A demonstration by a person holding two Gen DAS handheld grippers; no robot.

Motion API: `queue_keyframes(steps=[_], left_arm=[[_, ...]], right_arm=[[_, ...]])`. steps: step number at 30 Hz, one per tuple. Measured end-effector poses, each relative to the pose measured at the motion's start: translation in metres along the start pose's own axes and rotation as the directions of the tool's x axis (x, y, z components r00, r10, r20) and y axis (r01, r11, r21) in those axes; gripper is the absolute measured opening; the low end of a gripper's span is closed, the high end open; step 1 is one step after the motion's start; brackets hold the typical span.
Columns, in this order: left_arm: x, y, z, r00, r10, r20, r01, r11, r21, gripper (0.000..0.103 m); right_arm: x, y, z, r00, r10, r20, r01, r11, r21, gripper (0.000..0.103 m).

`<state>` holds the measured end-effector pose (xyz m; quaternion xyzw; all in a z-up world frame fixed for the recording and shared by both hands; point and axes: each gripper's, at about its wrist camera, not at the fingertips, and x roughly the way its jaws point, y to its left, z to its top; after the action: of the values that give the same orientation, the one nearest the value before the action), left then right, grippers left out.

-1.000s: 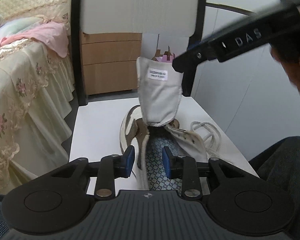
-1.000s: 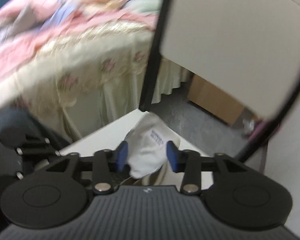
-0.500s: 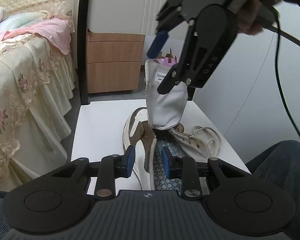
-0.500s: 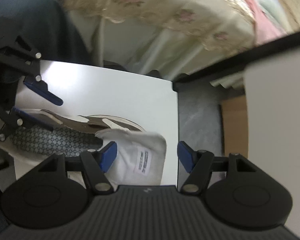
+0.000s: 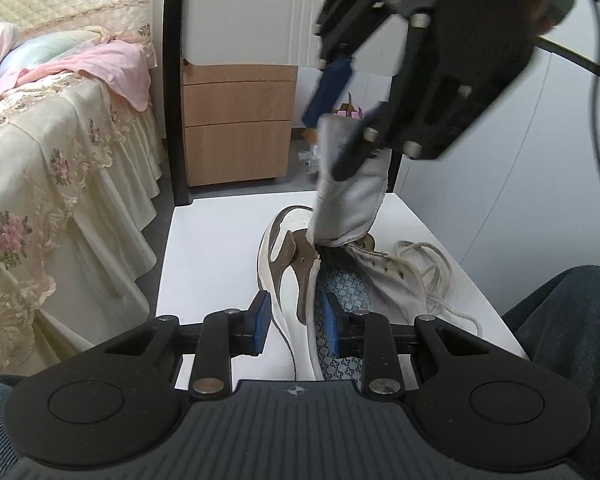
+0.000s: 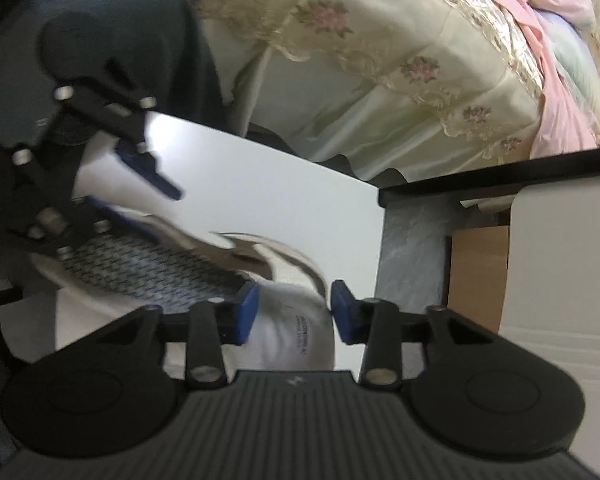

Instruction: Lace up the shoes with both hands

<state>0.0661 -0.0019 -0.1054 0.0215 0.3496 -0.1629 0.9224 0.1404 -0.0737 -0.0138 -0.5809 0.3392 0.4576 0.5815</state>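
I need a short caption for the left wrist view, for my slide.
Left gripper grips the shoe's side wall; right gripper closes on the raised tongue.

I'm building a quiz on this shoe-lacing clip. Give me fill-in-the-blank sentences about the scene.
1. The shoe lies on a ____ table.
2. The right gripper is closing around the shoe's raised ____.
3. The left gripper straddles the shoe's ____ wall.
4. The loose laces lie on the table, not yet ____ through the eyelets.

Missing words: white; tongue; side; threaded
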Motion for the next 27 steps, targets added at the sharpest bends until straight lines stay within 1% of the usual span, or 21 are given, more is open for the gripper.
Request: queue_keyframes(steps=[3,8,13,18,20,23,25,27], left_arm=[[-0.005,0.001,-0.002,1.0,-0.004,0.004,0.004,1.0,-0.004,0.032],[-0.013,0.0,-0.007,1.0,-0.004,0.005,0.004,1.0,0.007,0.032],[-0.018,-0.002,-0.011,1.0,0.006,0.005,-0.006,1.0,0.018,0.032],[-0.014,0.0,-0.012,1.0,0.021,-0.011,-0.021,1.0,0.011,0.032],[-0.013,0.0,-0.013,1.0,0.025,-0.018,-0.024,1.0,0.012,0.032],[-0.011,-0.002,-0.013,0.999,0.027,-0.021,-0.027,0.999,0.023,0.032],[-0.01,-0.004,-0.014,0.999,0.031,-0.024,-0.031,0.999,0.027,0.032],[-0.008,-0.005,-0.014,0.999,0.034,-0.026,-0.033,0.999,0.03,0.032]], right_arm=[[-0.005,0.028,0.0,1.0,-0.009,0.007,0.009,1.0,-0.03,0.028],[0.004,0.063,0.003,0.998,-0.065,0.011,0.066,0.997,-0.032,0.026],[0.021,0.083,0.005,0.995,-0.101,0.014,0.1,0.995,0.012,0.026],[0.033,0.094,0.003,0.989,-0.14,0.042,0.135,0.984,0.115,0.027],[0.029,0.092,-0.001,0.985,-0.161,0.053,0.147,0.967,0.208,0.029],[0.014,0.088,-0.013,0.98,-0.173,0.094,0.131,0.929,0.345,0.031],[0.002,0.084,-0.024,0.975,-0.183,0.129,0.104,0.882,0.46,0.033],[-0.01,0.08,-0.039,0.966,-0.188,0.175,0.05,0.806,0.589,0.034]])
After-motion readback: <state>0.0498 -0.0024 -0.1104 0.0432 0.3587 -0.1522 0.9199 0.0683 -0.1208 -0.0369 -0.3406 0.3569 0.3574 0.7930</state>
